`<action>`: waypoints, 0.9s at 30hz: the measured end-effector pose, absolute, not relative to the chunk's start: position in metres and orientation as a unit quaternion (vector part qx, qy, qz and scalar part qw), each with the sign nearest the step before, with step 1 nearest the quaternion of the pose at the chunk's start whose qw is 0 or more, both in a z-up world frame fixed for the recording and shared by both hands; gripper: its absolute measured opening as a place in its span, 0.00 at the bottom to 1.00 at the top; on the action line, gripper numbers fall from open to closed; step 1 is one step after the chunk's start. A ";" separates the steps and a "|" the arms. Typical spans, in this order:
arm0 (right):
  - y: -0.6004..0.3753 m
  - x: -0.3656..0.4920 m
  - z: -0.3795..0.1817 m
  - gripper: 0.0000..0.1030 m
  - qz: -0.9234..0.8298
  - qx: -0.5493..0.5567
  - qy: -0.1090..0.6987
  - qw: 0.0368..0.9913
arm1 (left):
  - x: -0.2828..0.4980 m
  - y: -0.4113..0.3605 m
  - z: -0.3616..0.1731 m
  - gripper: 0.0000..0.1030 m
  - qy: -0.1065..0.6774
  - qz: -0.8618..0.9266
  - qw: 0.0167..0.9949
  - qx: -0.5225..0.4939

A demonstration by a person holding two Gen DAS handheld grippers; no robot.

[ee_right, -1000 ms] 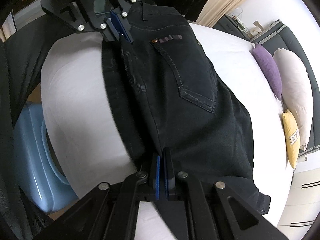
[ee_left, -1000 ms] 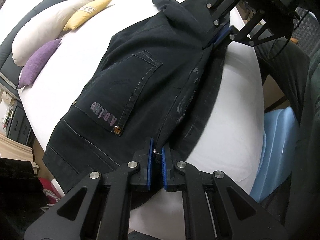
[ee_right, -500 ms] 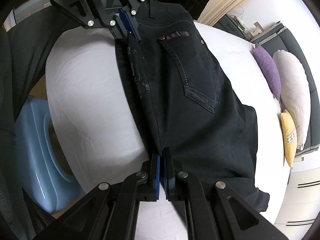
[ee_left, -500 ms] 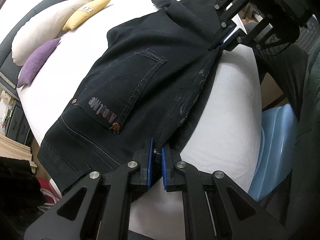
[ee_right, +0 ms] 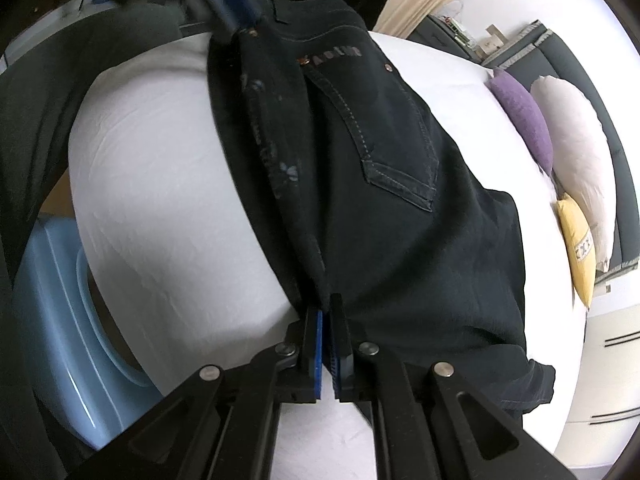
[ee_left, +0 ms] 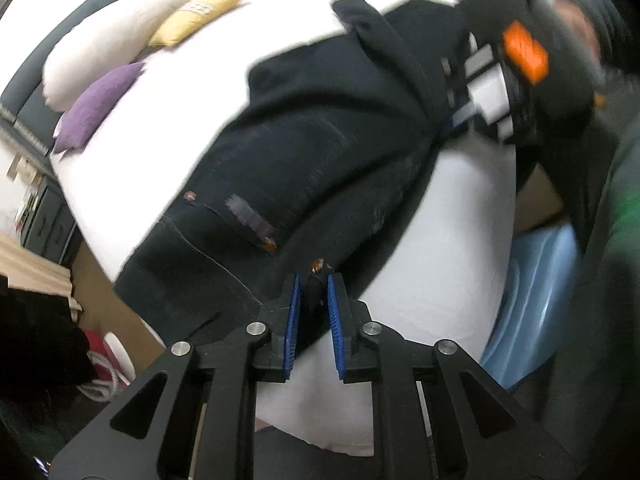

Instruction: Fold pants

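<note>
Jeans lie folded lengthwise on the white bed. Left gripper has just let its blue pads spread, with waistband cloth loose between them. Right gripper still pinches the leg edge. This fold looks nearly done.

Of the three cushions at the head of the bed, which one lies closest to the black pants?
The small purple cushion. It sits at the end of the row nearest the black denim pants; the large white cushion and yellow cushion lie farther along.
</note>
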State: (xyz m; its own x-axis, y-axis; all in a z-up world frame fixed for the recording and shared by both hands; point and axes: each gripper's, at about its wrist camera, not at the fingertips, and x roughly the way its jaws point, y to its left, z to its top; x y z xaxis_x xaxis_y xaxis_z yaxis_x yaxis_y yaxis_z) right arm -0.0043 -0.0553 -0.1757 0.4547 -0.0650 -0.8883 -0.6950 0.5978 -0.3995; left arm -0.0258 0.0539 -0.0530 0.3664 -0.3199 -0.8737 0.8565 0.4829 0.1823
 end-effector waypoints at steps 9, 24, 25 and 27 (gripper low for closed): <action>-0.054 -0.007 -0.177 0.07 0.196 -0.393 0.473 0.764 | 0.005 -0.005 -0.029 0.13 0.395 -0.408 0.784 0.251; -0.101 -0.004 -0.148 0.43 0.163 -0.227 0.482 0.830 | 0.072 -0.019 -0.104 0.14 0.494 -0.321 0.793 0.157; -0.109 -0.004 -0.142 0.49 0.165 -0.202 0.483 0.836 | 0.075 -0.024 -0.093 0.14 0.483 -0.330 0.799 0.139; -0.141 -0.003 -0.122 0.50 0.157 -0.118 0.473 0.859 | 0.081 -0.047 -0.076 0.14 0.462 -0.346 0.807 0.129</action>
